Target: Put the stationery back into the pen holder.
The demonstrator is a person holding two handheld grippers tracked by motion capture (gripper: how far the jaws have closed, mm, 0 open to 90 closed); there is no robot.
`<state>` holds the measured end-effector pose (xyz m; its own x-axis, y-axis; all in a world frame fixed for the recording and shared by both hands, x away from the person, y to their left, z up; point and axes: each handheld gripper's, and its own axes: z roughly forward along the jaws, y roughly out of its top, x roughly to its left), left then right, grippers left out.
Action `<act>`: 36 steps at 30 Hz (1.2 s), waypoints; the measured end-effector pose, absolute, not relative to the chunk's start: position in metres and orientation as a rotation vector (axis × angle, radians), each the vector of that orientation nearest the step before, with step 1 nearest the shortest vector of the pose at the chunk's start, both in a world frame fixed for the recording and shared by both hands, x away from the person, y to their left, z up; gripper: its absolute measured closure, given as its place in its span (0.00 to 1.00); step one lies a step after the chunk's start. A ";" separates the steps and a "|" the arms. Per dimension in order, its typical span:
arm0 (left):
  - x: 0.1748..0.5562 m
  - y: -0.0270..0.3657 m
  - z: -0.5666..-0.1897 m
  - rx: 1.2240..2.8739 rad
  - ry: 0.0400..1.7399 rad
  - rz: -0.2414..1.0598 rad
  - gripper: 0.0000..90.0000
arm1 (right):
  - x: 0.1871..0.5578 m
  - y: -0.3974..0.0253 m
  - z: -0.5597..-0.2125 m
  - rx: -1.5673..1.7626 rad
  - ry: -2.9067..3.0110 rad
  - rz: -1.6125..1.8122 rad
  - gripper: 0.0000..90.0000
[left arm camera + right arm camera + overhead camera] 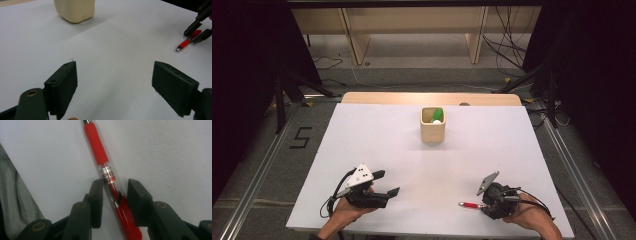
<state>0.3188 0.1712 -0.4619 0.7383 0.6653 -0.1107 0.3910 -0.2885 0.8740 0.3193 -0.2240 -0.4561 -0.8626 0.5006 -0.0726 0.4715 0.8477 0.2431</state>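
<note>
A red pen [471, 205] lies on the white table [377, 140] near the front right, its tip pointing left. My right gripper [484, 205] sits low over the pen's rear end. In the right gripper view the pen [100, 152] runs between the jaws of the right gripper [115, 187], which stand narrowly apart with thin gaps beside the barrel. My left gripper [388, 182] rests at the front left, wide open and holding nothing, and the left gripper view [113, 82] shows bare table between its jaws. That view also shows the pen [187, 41] at the far right.
A beige square cup [432, 131] stands at the middle back of the table, holding a green item [438, 114] and something white; the cup [75, 10] shows ahead in the left gripper view. Floor cables and black stands surround the table.
</note>
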 end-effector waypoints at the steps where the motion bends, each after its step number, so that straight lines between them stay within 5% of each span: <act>1: 0.319 0.171 -0.462 1.922 0.805 0.338 0.22 | 0.319 -0.224 -0.456 0.769 2.896 0.322 0.76; 21: 0.320 0.173 -0.462 1.912 0.813 0.349 0.22 | 0.320 -0.218 -0.451 0.694 2.911 0.262 0.87; 36: 0.320 0.176 -0.461 1.881 0.826 0.367 0.22 | 0.327 -0.233 -0.435 0.857 2.730 0.627 0.88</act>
